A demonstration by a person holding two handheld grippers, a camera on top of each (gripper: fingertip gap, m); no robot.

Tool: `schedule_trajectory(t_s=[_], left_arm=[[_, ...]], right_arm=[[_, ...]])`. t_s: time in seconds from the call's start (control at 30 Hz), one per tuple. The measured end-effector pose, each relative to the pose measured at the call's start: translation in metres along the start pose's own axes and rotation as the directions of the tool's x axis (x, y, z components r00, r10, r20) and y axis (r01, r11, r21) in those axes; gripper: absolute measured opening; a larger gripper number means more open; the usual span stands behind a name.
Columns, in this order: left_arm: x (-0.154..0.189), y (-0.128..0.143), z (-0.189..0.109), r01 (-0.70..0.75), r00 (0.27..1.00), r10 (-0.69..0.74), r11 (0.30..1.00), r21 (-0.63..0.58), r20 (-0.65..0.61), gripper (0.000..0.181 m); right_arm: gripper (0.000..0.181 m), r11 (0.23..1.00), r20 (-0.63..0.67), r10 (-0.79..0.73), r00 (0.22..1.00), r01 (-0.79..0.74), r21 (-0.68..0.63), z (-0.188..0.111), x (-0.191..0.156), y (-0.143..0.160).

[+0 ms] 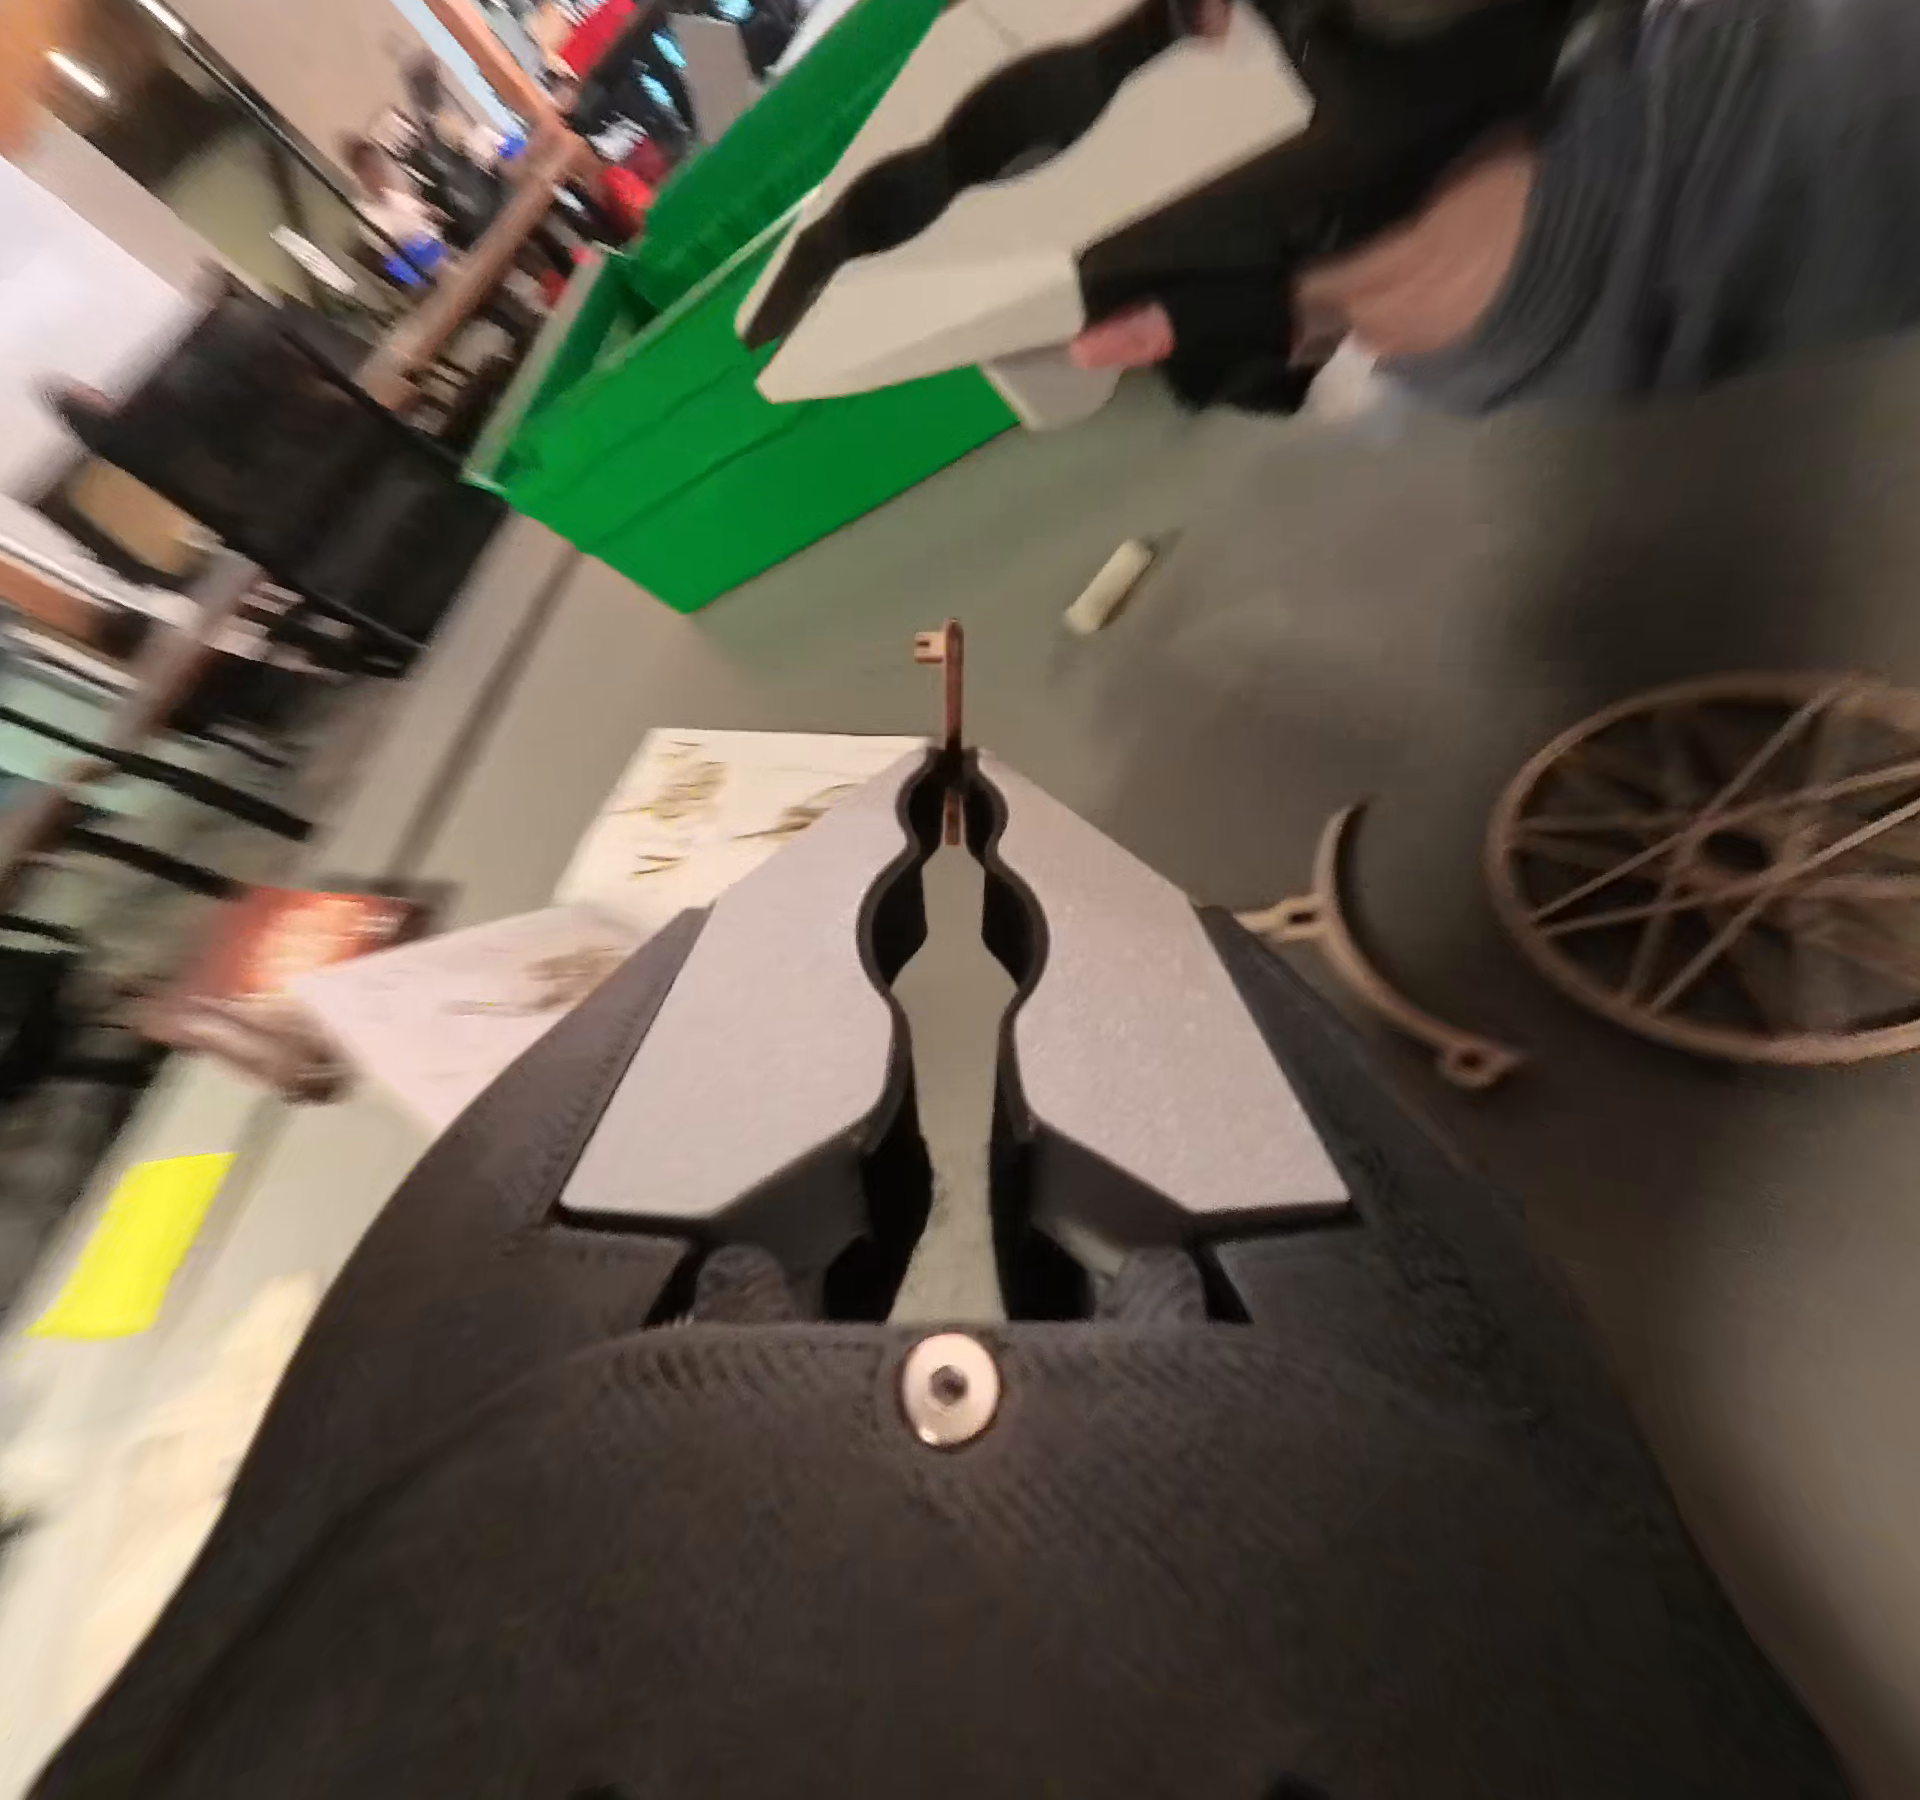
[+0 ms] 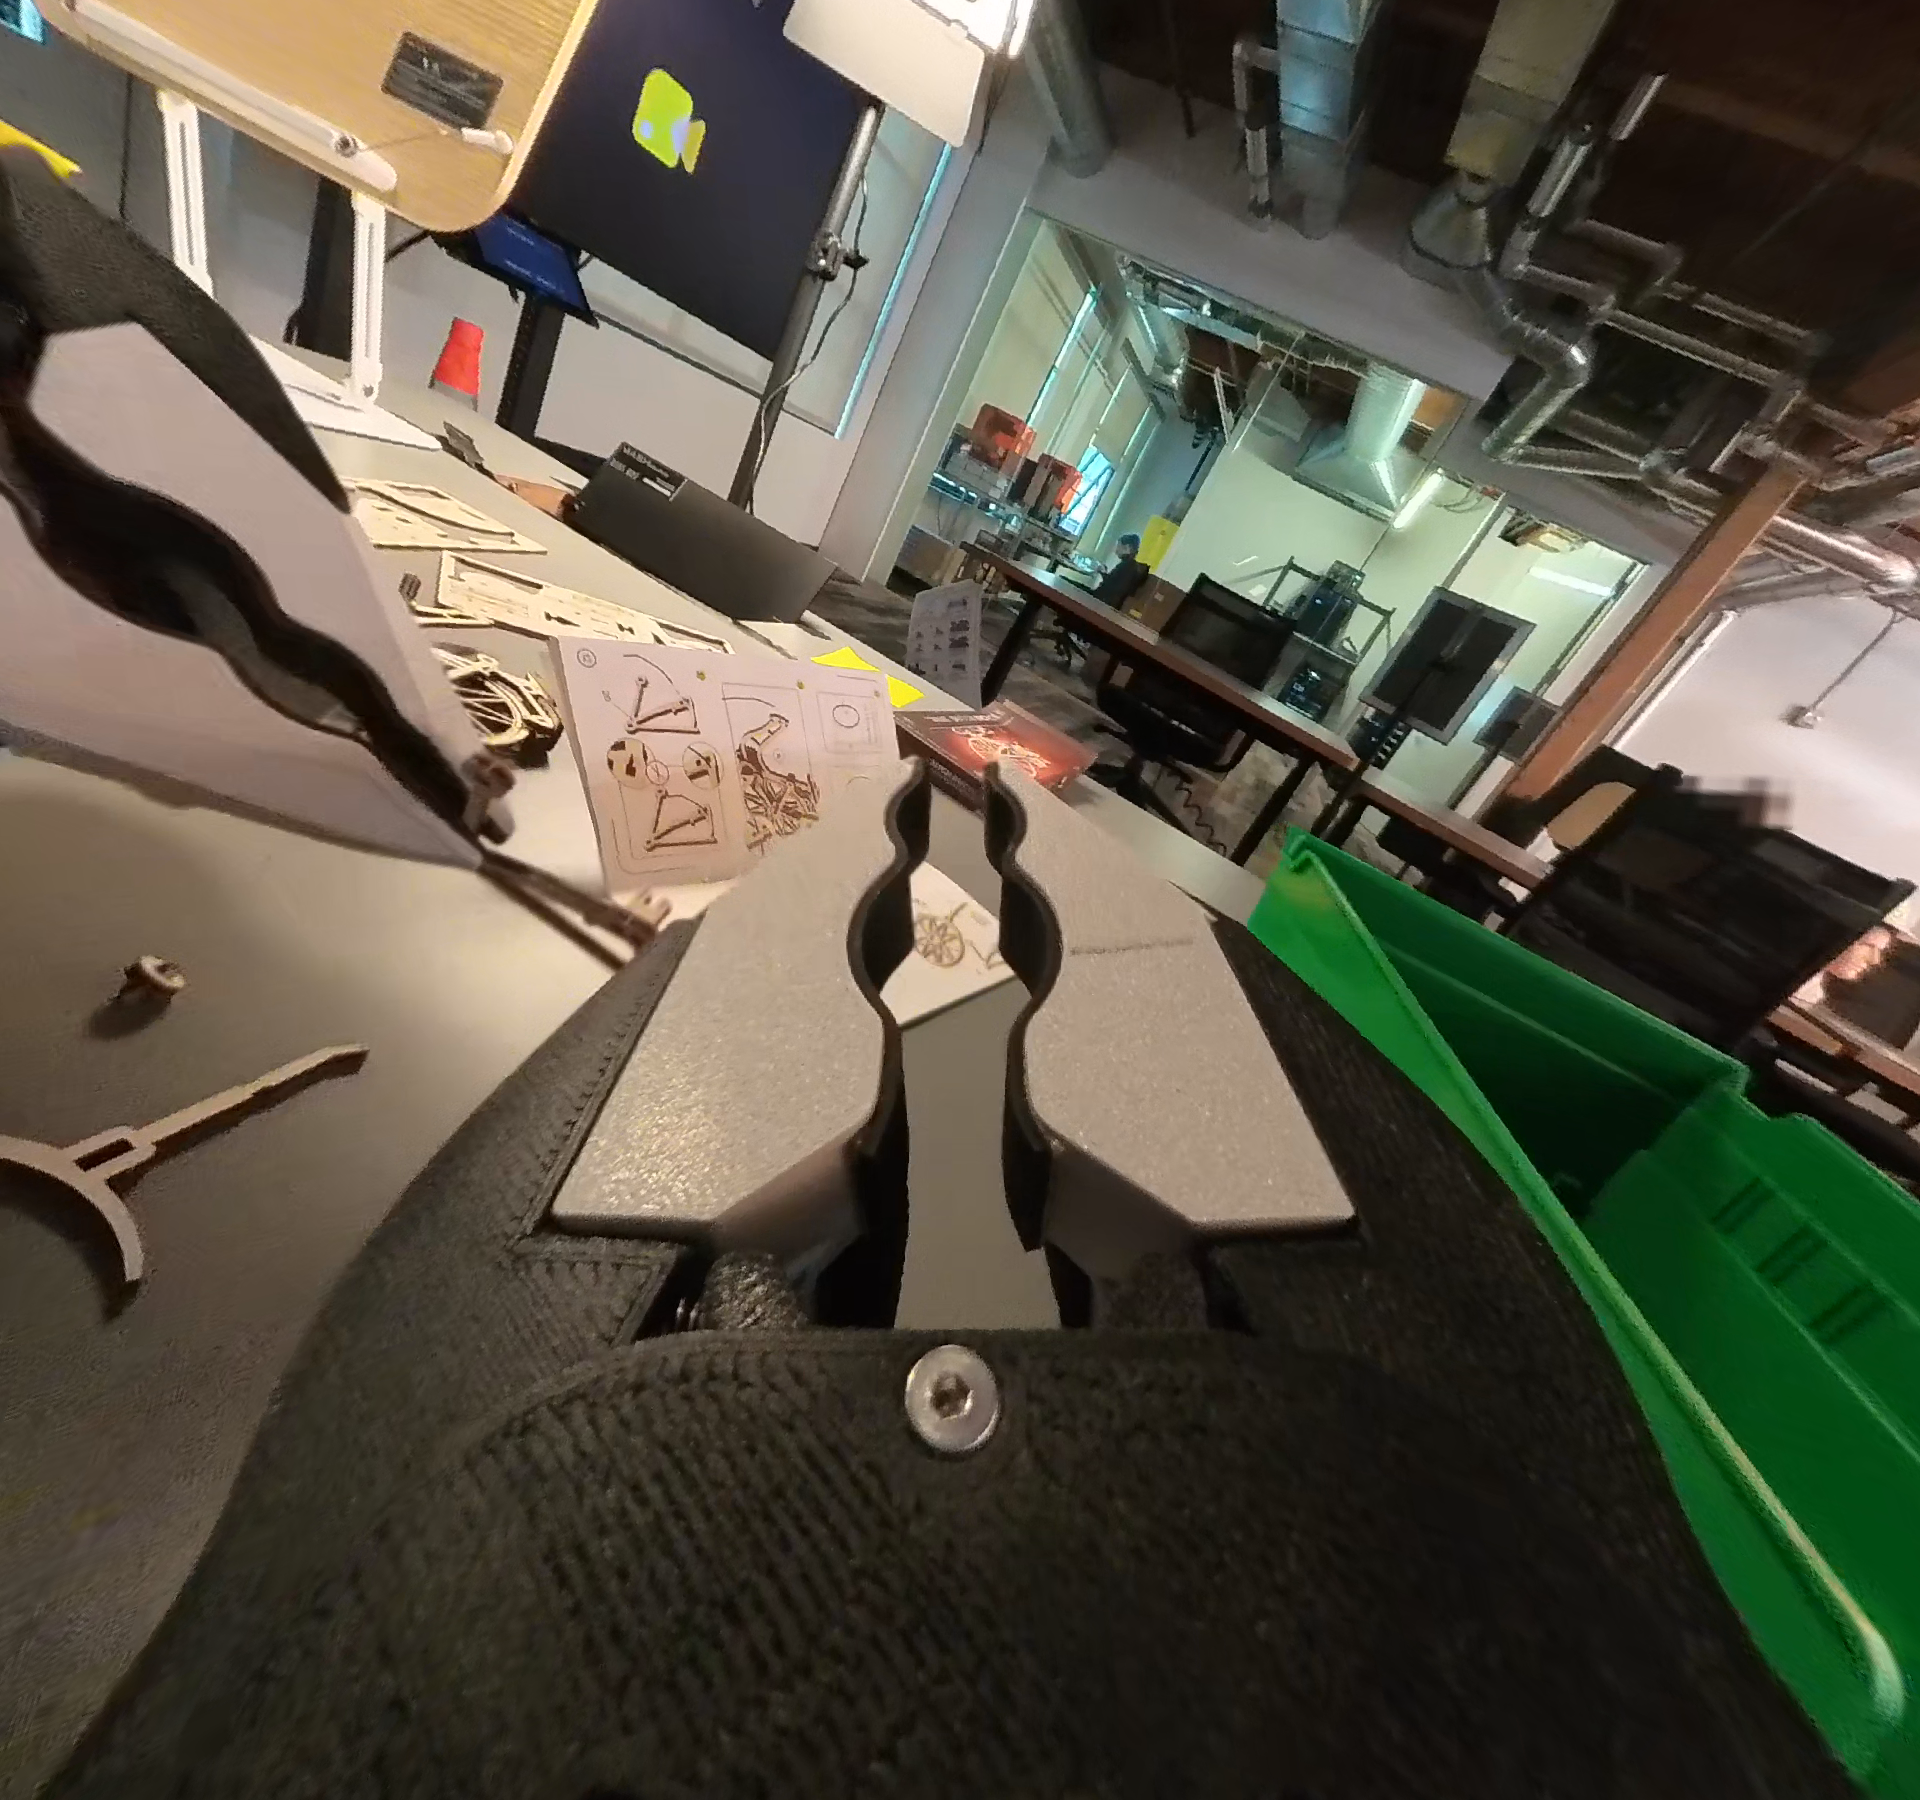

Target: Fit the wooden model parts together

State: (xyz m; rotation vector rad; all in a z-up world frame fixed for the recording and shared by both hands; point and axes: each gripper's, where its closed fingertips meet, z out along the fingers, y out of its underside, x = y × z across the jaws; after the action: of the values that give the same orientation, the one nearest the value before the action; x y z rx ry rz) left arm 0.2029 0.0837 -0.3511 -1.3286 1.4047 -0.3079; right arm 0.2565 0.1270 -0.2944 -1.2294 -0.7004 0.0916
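Note:
My left gripper (image 1: 951, 763) is shut on a thin flat wooden strip (image 1: 951, 685) that sticks up past its fingertips. It also shows in the right wrist view (image 2: 473, 800), low over the grey table, with the strip (image 2: 490, 784) at its tips. My right gripper (image 2: 956, 784) is open and empty; in the left wrist view (image 1: 758, 358) it hangs above the table by the green bin. A spoked wooden wheel (image 1: 1725, 867) and a curved wooden arc piece (image 1: 1361, 940) lie on the table to the right of my left gripper.
A green plastic bin (image 2: 1558, 1127) stands to the right of my right gripper. Instruction sheets (image 2: 717, 763), cut wooden sheets (image 2: 499, 597), a small wooden knob (image 2: 156, 976), a stemmed arc piece (image 2: 104, 1158) and a red-black box (image 2: 997, 742) lie on the table. A white stick (image 1: 1112, 587) lies near the bin. The grippers' ends are close to 9 centimetres from one another. The curved wooden arc piece (image 1: 1361, 940) lies some 8 centimetres from my left tips, 15 centimetres from my right tips. The spoked wooden wheel (image 1: 1725, 867) sits 12 centimetres or so from the ends of my left fingers.

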Motion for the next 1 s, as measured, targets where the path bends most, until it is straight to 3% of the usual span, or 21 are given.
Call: schedule_trajectory(t_s=[0.13,0.23,0.37,0.47,0.57,0.7,0.83,1.0], left_arm=[[0.018,-0.018,0.007,0.308,0.936,-0.298,0.951,0.028,-0.188,0.002],[0.019,-0.020,0.014,0.370,0.911,-0.361,0.929,0.008,-0.201,0.002],[0.016,-0.010,0.021,0.268,0.952,-0.275,0.961,-0.070,-0.134,0.002],[0.009,0.010,0.025,0.047,0.997,-0.058,0.974,-0.222,-0.044,0.002],[0.006,0.020,0.030,-0.205,0.977,0.213,0.919,-0.337,-0.015,0.002],[0.021,0.026,0.037,-0.363,0.929,0.357,0.835,-0.414,-0.094,0.004],[0.033,0.028,0.041,-0.381,0.924,0.347,0.798,-0.466,-0.162,0.021],[0.038,0.010,0.035,-0.151,0.981,0.077,0.880,-0.450,-0.179,0.048]], right_arm=[[0.006,0.999,-0.056,-0.034,0.998,0.034,-0.004,-0.002,0.008,-0.001],[0.006,0.999,-0.098,-0.034,0.995,0.036,0.009,-0.005,0.014,-0.003],[0.006,1.000,-0.110,-0.026,0.994,0.028,0.015,-0.006,0.017,-0.004],[0.006,1.000,-0.121,-0.022,0.992,0.024,0.017,-0.007,0.019,-0.004],[0.006,1.000,-0.140,-0.017,0.990,0.020,0.018,-0.008,0.022,-0.004],[0.006,1.000,-0.154,-0.010,0.988,0.014,0.024,-0.009,0.025,-0.005],[0.006,1.000,-0.158,0.001,0.987,0.003,0.023,-0.010,0.027,-0.004],[0.006,1.000,-0.161,0.002,0.987,0.002,0.029,-0.011,0.027,-0.005]])
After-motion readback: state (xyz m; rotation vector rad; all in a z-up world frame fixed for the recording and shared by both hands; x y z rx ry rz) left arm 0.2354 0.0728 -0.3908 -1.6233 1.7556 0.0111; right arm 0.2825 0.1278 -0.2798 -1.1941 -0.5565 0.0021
